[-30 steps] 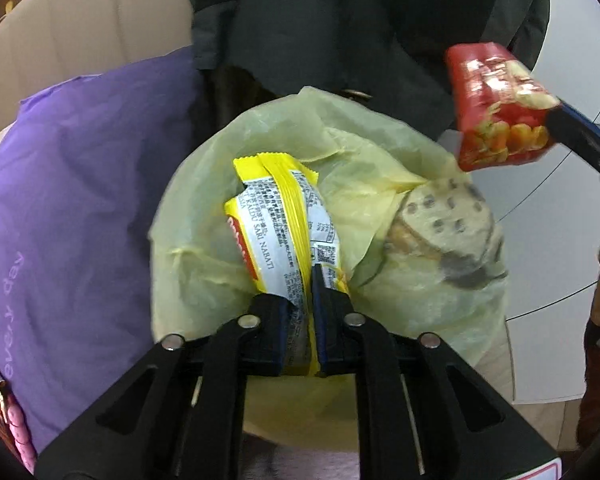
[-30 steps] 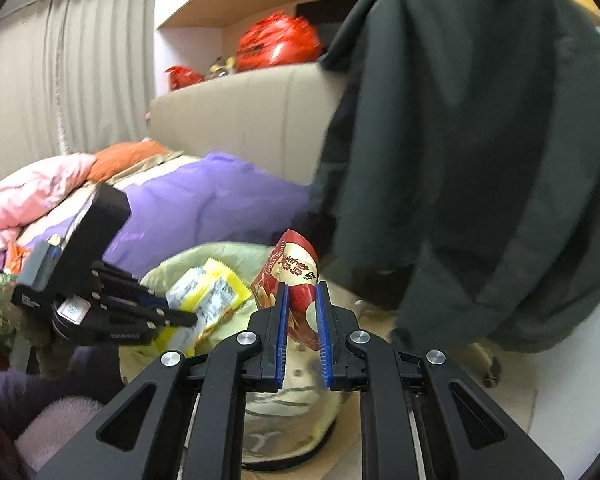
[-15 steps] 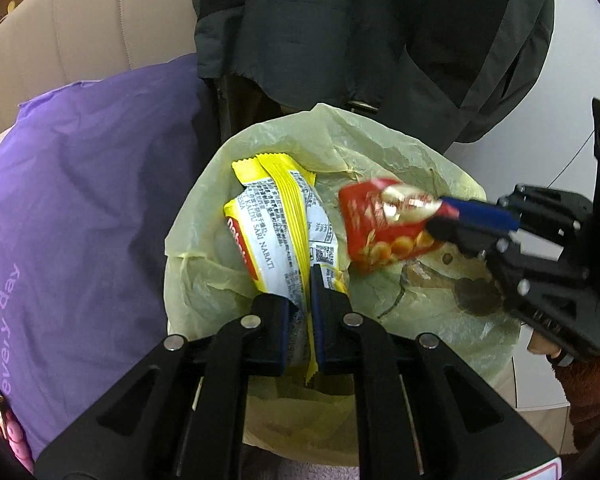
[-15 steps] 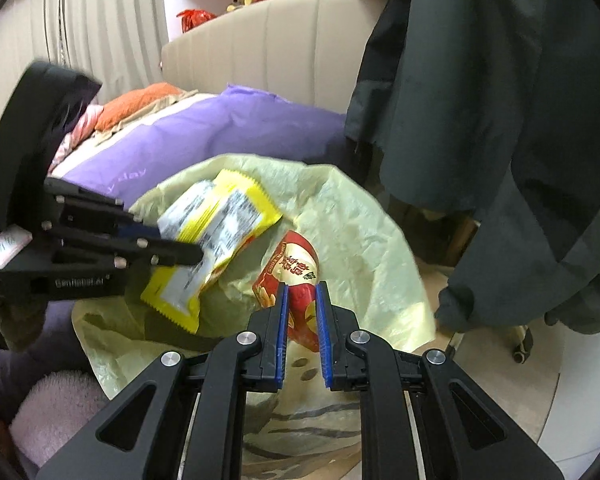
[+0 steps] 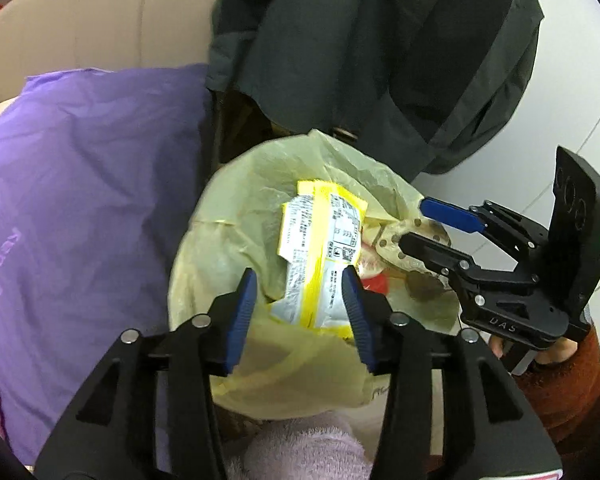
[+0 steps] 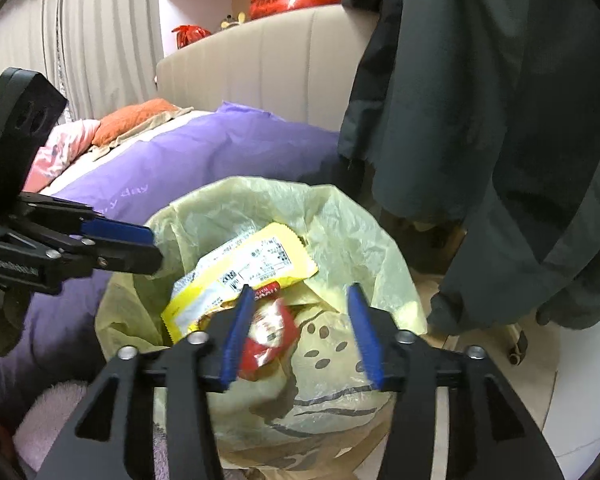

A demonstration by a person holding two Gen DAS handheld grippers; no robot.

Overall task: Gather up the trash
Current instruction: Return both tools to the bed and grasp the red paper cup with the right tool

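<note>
Both grippers hang over the yellow trash bag (image 5: 236,264), jaws spread wide and gripping nothing. Between the left gripper (image 5: 300,312) fingers, just ahead, the yellow wrapper (image 5: 320,248) lies inside the bag. Below the right gripper (image 6: 300,324), near its left finger, sits the red snack packet (image 6: 270,334), partly under the yellow wrapper.

- trash bag (image 5: 236,236) was pale see-through yellow
- wrapper (image 5: 320,248) was yellow with white print panels
- snack packet (image 6: 268,332) was red
- bedding (image 5: 80,200) was purple
</note>
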